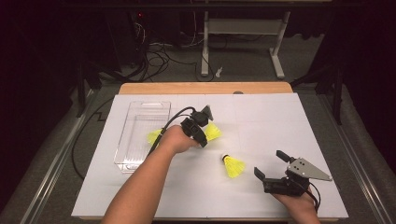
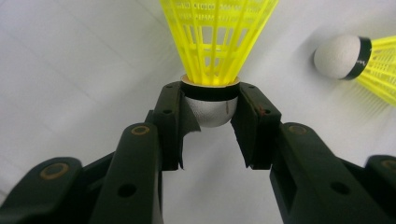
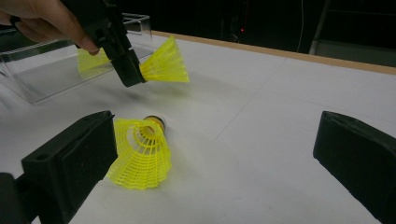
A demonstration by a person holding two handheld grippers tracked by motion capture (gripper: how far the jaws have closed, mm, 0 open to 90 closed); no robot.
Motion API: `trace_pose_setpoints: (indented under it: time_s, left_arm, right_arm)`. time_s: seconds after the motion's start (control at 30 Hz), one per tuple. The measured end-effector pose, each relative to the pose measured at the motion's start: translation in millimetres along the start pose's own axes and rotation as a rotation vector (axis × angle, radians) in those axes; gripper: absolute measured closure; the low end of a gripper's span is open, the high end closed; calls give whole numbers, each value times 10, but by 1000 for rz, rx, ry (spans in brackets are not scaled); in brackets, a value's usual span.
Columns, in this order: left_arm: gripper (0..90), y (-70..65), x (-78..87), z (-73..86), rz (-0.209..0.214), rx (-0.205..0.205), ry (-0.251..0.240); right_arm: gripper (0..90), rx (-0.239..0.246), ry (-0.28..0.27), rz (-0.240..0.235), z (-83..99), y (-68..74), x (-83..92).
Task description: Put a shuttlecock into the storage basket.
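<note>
My left gripper point(image 2: 210, 112) is shut on the white cork head of a yellow shuttlecock point(image 2: 217, 37), its skirt pointing away from the jaws. In the high view that left gripper point(image 1: 201, 134) holds the shuttlecock point(image 1: 213, 132) just right of a clear plastic bin point(image 1: 140, 112), a little above the white sheet. A second yellow shuttlecock point(image 1: 233, 166) lies on its side on the sheet, between the two hands. My right gripper point(image 1: 269, 163) stands open near the front right, its jaws wide apart and empty, and the lying shuttlecock point(image 3: 140, 154) sits just ahead of its left jaw.
A third yellow shuttlecock point(image 1: 154, 136) lies inside the clear bin point(image 3: 42, 74). The white sheet point(image 1: 280, 121) covers the table, with a wooden edge point(image 1: 205, 87) at the far side. Beyond it are cables and a desk frame on the dark floor.
</note>
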State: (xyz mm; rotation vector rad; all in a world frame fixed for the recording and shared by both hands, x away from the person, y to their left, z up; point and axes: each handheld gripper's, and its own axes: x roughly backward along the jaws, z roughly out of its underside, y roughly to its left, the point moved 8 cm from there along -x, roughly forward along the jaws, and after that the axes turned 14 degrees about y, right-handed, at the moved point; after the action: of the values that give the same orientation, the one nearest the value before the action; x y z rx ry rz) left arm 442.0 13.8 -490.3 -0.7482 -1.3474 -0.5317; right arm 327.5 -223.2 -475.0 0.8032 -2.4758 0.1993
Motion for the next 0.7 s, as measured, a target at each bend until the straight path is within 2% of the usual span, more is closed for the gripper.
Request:
trace_pose_setpoints:
  time_s: [0.33,0.7]
  left_arm:
    - [647,-39,47,249,30,-2,1]
    - [648,-75,6,387,51,-3,7]
  right_arm:
    - [4,6,11,-3,6,20,-34]
    - [4,2,19,-2,22,9,-50]
